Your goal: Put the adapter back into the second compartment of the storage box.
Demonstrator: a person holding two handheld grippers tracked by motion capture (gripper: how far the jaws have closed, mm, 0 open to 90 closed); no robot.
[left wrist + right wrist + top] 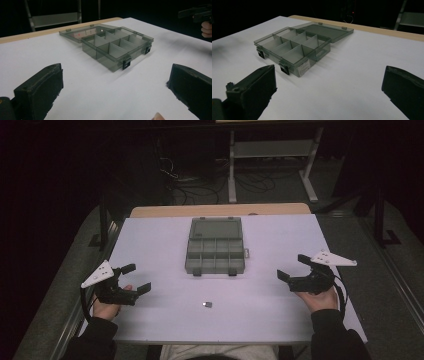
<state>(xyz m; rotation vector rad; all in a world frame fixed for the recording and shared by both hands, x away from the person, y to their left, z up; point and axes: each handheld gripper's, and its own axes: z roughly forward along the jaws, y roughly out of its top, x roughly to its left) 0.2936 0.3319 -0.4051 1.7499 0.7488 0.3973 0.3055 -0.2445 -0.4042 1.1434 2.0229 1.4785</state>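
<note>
My left gripper (136,279) sits at the left side of the white table (165,240), jaws spread wide with nothing between them, held in the person's left hand (106,309). My right gripper (294,267) mirrors it at the right side, jaws likewise released and empty, gripped by the right hand (317,299). Both point inward, toward the middle of the table.

Between them, toward the far half of the table, lies the smoke-grey compartment box (215,255). It is open: its lid (217,228) is folded flat back on the far side, resting on the table, and the divided tray faces up with two black latches (126,64) hanging on its near edge (from my left gripper view the compartments look bare, though I can't see every corner). A label sticks to one side wall in the right gripper view (303,67).

Nearer to me, well apart from the box and roughly midway between the two grippers, a small grey piece (207,304) lies alone on the table; it is too small for me to tell what it is. Neither gripper touches it or the box.
</note>
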